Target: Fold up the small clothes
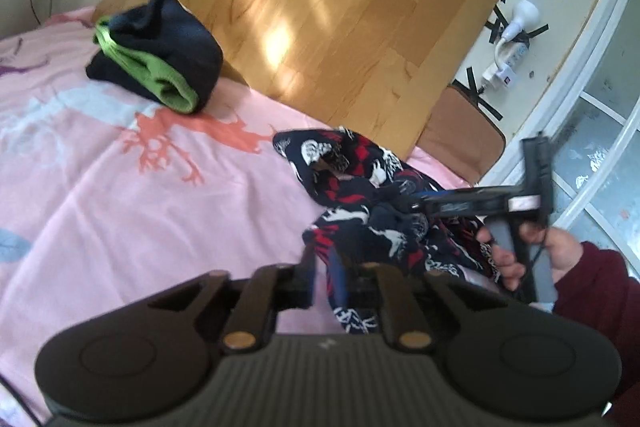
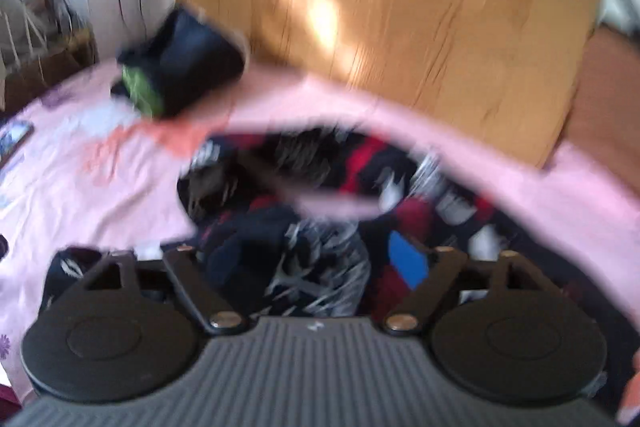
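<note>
Nearest the left wrist camera, the left gripper (image 1: 322, 277), black plastic with ribbed grey housing, has its jaws drawn close on a hanging edge of the crumpled navy garment printed in red and white (image 1: 360, 195), which lies bunched on the pink cotton bedsheet with coral and pale-blue branch prints (image 1: 120, 195), near its right-hand edge. Farther left and back on the sheet sits a rolled dark navy garment with a bright green band (image 1: 160, 55), compact and apparently already dealt with, well apart from the printed piece. Behind both stands a smooth honey-coloured wooden board (image 1: 320, 7) dappled with sunlight. To the right, the right gripper (image 1: 404, 201) reaches sideways into the printed cloth, held by a hand in a maroon sleeve (image 1: 520, 251); in its own blurred view the right gripper's jaws stand well apart around the heaped fabric, gripping nothing that can be made out. The printed garment looks thin, light and limp, likely a slippery knit that sags and twists instead of holding a crease, so it would be best taken at a hem or waistband corner with each gripper and drawn flat before folding.
</note>
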{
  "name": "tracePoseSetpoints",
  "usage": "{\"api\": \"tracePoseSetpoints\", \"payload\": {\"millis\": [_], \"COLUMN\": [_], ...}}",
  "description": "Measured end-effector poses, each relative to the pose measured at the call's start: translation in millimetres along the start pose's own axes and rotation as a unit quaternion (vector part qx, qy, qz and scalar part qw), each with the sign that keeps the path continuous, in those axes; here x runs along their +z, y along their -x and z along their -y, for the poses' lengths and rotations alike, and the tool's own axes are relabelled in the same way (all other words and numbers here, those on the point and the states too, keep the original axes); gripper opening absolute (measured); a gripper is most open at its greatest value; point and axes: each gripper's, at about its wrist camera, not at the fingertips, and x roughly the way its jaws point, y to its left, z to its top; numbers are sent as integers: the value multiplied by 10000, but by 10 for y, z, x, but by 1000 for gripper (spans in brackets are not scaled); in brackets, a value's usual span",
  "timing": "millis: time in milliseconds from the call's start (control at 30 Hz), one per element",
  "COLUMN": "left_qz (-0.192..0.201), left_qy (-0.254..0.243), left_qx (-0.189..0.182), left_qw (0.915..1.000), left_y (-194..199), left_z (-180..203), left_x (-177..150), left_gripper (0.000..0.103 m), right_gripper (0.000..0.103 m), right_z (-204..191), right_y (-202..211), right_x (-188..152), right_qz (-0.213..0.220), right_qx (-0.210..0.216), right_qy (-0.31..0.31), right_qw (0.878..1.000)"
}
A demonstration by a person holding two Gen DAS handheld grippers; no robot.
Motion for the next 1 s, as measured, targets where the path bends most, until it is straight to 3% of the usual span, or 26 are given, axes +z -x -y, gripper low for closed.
{"api": "tracePoseSetpoints", "payload": {"millis": [33, 67, 100, 133, 200, 233, 267, 333, 367, 500, 533, 567, 600, 633, 700, 733, 833, 867, 900, 967, 1000], "left_qz": [-52, -103, -160, -200, -289, -339, -391, -504, -572, -1143, -1259, -1312, -1313, -1308, -1316, -1288, -1101, -1029, -973, -829, -740], "left_qy": [7, -5, -15, -46, -91, -68, -20, 90, 158, 581, 616, 516, 410, 352, 336, 308, 95, -9, -115, -300, -452], "left_qx": [-49, -93, -136, -194, -335, -405, -502, -585, -569, -957, -1037, -1017, -958, -907, -907, -894, -812, -807, -786, -790, -839], "left_qw": [10000, 9999, 9998, 9996, 9990, 9986, 9980, 9970, 9966, 9871, 9847, 9848, 9858, 9866, 9866, 9871, 9905, 9914, 9921, 9930, 9927], "left_y": [-50, -100, -152, -208, -336, -400, -481, -660, -756, -1107, -1156, -1173, -1175, -1166, -1154, -1142, -1109, -1109, -1119, -1139, -1155], "left_z": [17, 41, 65, 98, 150, 167, 179, 190, 192, 170, 178, 201, 226, 234, 240, 250, 334, 395, 467, 614, 697], "left_x": [5, 3, 10, 23, 66, 81, 105, 138, 148, 110, 84, 57, 42, 37, 71, 99, 213, 258, 304, 376, 400], "left_gripper": [28, 45, 61, 66, 89, 96, 103, 102, 95, 38, 31, 21, 22, 21, 23, 23, 31, 40, 57, 78, 86], "right_gripper": [24, 13, 12, 12, 12, 12, 12, 12, 12, 12, 11, 4, 3, 3, 3, 3, 9, 10, 14, 35, 54], "right_z": [1, 4, 55, 94, 318, 325, 545, 589, 720, 993, 992, 982, 1086, 1098, 1388, 1373, 1420, 1396, 1334, 1266, 1224], "right_y": [-80, -79, -80, -39, 264, 340, 581, 712, 889, 1195, 1196, 1156, 1263, 1348, 1566, 1560, 1461, 1426, 1339, 1326, 1153], "right_x": [-66, -150, -168, -182, -176, -156, -153, -132, -176, -440, -519, -581, -730, -773, -1019, -1060, -1109, -1083, -1011, -923, -823], "right_qz": [-118, -184, -201, -4, 613, 650, 1037, 1314, 1571, 1888, 1921, 1961, 2186, 2236, 2391, 2384, 2316, 2315, 2295, 2263, 2151], "right_qx": [-37, 6, -2, -81, -455, -473, -586, -787, -976, -1293, -1367, -1442, -1863, -1922, -2105, -2128, -1856, -1707, -1556, -1394, -1117], "right_qy": [48, 27, -104, -235, -479, -510, -896, -1098, -1249, -1826, -1896, -1945, -2148, -2249, -2985, -3029, -3013, -2925, -2714, -2548, -2463], "right_qw": [9999, 9998, 9997, 9997, 9959, 9955, 9888, 9821, 9748, 9562, 9531, 9502, 9335, 9287, 8997, 8979, 9062, 9120, 9217, 9298, 9384]}}
